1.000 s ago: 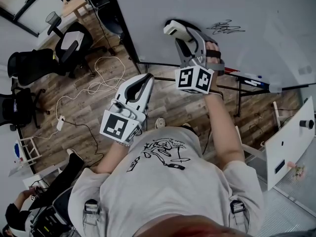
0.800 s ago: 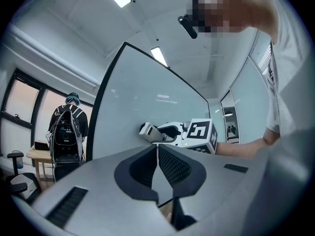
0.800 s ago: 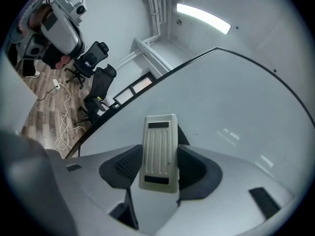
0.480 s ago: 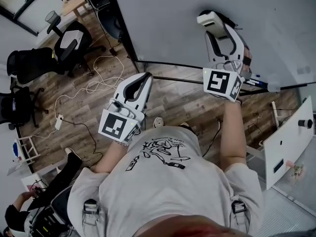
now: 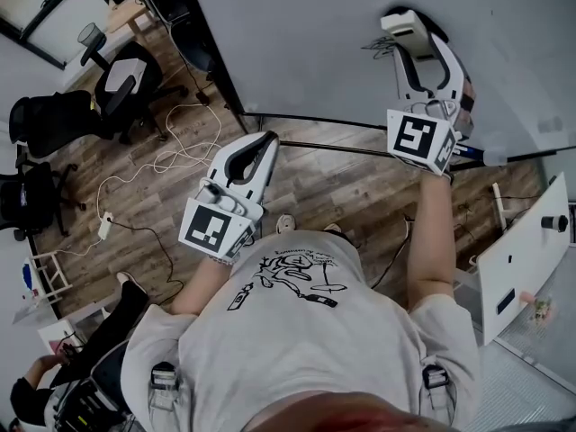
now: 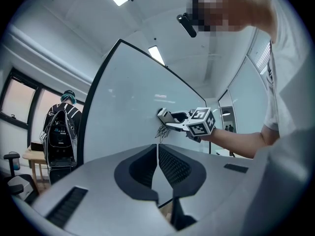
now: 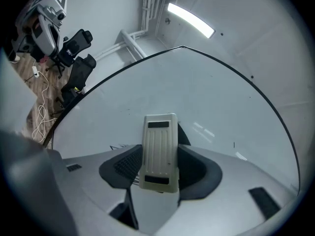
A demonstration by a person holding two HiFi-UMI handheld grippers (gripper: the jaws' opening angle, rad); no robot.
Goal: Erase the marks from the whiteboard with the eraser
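The right tool is clamped on the eraser. Its two dark pads press on the long sides of the pale, ribbed block, which stands upright between them and sticks out past the tips. The far end of the eraser meets the board. In the head view the right arm is stretched forward and up, with the eraser flat against the grey board surface and the tool's cube nearer the body.

The marks are a small black scribble just beside the eraser, on its left in the head view. In the left gripper view the same scribble sits just under the eraser's end. In the right gripper view only a few thin lines of it show, beside the left jaw.

The left tool is closed and empty. Its jaws meet along a thin line with nothing between them. It is held low in front of the chest, well apart from the right tool, and points toward the board's lower edge. In the head view it hangs over the floor.

The rest of the board is plain, with a dark frame along its edge. The floor is wood plank. A pale cable loops across it to the left of the left tool. Farther left stand black chairs, well away from the board.
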